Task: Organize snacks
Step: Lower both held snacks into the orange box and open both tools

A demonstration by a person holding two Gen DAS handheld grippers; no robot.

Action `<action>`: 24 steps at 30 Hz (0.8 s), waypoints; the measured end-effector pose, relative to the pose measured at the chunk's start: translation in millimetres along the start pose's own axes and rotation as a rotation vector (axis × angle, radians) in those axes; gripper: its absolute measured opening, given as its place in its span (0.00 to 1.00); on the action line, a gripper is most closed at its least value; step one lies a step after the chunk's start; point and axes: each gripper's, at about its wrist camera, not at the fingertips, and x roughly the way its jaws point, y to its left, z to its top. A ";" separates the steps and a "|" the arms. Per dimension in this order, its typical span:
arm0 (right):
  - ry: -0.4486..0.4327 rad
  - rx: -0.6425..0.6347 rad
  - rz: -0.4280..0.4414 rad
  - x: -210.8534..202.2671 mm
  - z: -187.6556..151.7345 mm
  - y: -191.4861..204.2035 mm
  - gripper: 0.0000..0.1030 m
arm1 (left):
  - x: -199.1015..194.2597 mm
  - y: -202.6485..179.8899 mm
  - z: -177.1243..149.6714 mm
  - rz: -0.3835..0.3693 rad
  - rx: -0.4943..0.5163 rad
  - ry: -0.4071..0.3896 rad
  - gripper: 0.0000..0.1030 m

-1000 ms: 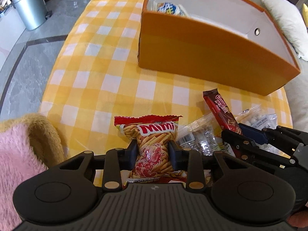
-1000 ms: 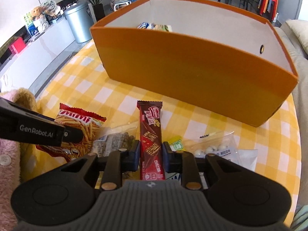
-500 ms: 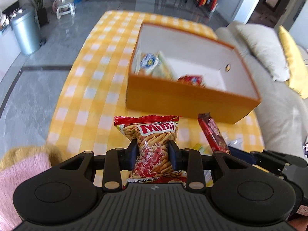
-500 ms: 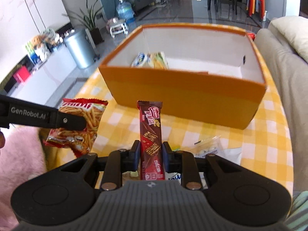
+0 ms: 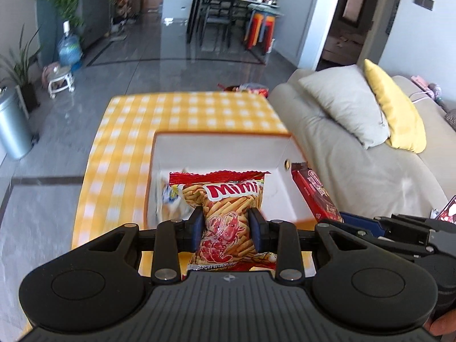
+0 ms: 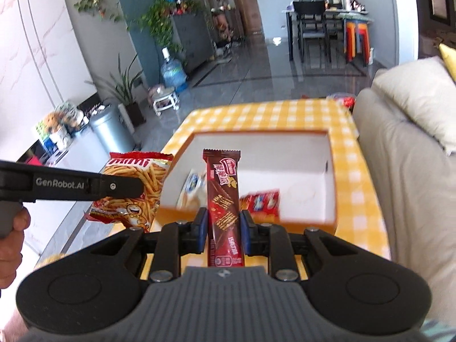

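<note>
Two snacks ride above the orange box (image 6: 332, 222), left gripper (image 5: 226, 229) pinching the Mimi bag (image 5: 228, 216), right gripper (image 6: 223, 229) clamping the chocolate bar (image 6: 223, 196); ideally lower each well inside before letting go.

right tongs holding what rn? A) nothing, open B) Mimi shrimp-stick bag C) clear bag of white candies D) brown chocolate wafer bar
D: in the right wrist view the right tongs are shut on the brown chocolate wafer bar, held upright above the orange box; the Mimi bag sits in the left tongs.
</note>
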 end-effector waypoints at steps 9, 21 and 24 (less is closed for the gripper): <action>-0.009 0.024 -0.029 30.5 53.4 -17.5 0.20 | 33.3 -4.2 39.1 0.038 0.039 -0.001 0.36; 0.197 -0.014 -0.139 140.7 61.1 -46.5 0.20 | 126.0 5.6 37.0 0.061 0.072 0.226 0.35; 0.255 -0.024 -0.159 165.2 52.7 -53.5 0.20 | 146.6 10.7 28.7 0.055 0.085 0.296 0.35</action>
